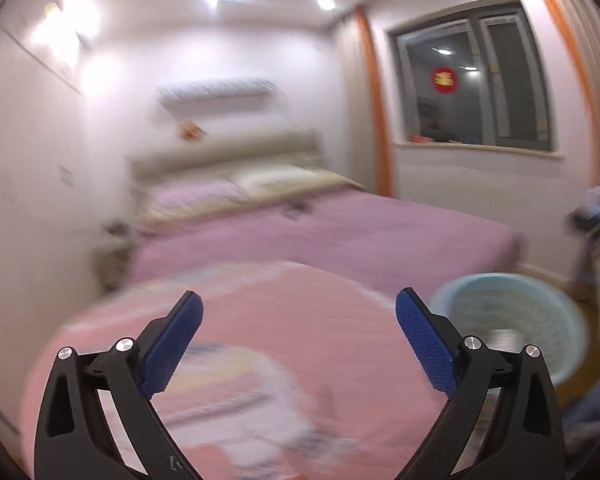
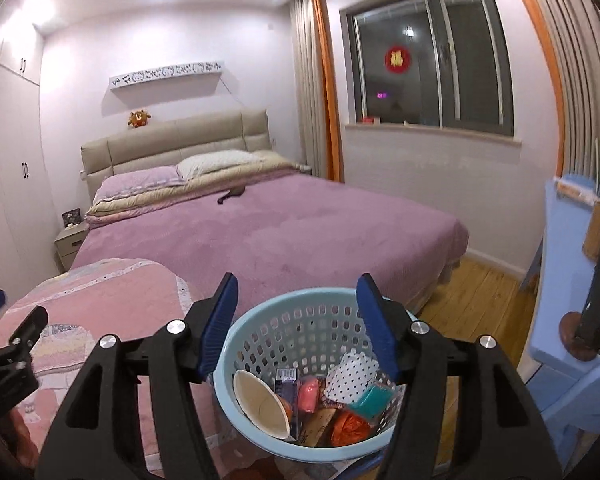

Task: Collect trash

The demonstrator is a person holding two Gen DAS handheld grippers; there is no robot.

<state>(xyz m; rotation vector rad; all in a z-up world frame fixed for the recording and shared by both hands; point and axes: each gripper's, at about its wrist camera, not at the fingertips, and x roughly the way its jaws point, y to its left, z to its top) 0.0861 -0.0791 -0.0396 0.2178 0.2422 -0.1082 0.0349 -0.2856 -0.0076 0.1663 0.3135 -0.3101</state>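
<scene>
Blue textured pads are lining the black fingers of the right gripper (image 2: pixel 298 292), which is hanging with its fingers spread apart and gripping nothing, at the lower centre of the right wrist view. Directly under it, a pale blue perforated plastic basket (image 2: pixel 260 322) is sitting low in the frame and holding the collected trash: a crushed white paper cup (image 2: pixel 260 402), a pink wad (image 2: pixel 310 394), a white dotted wrapper (image 2: pixel 354 372), a teal packet (image 2: pixel 372 400) and an orange crumpled piece (image 2: pixel 348 428). At the lower left, a pink patterned quilt (image 2: pixel 100 300) is lying beside the basket, and part of the left gripper (image 2: pixel 4 320) is showing at the left edge. In the blurred left wrist view, the left gripper (image 1: pixel 299 304) is hovering over that quilt (image 1: pixel 292 340) with its fingers wide apart and nothing between them; the basket (image 1: pixel 460 296) is lying at the lower right. Farther back, a purple-covered bed (image 2: pixel 280 232) is filling the middle, with a small dark object (image 2: pixel 231 195) resting on it. A dark window (image 2: pixel 432 60) with orange-edged curtains (image 2: pixel 326 80) is occupying the upper right.
</scene>
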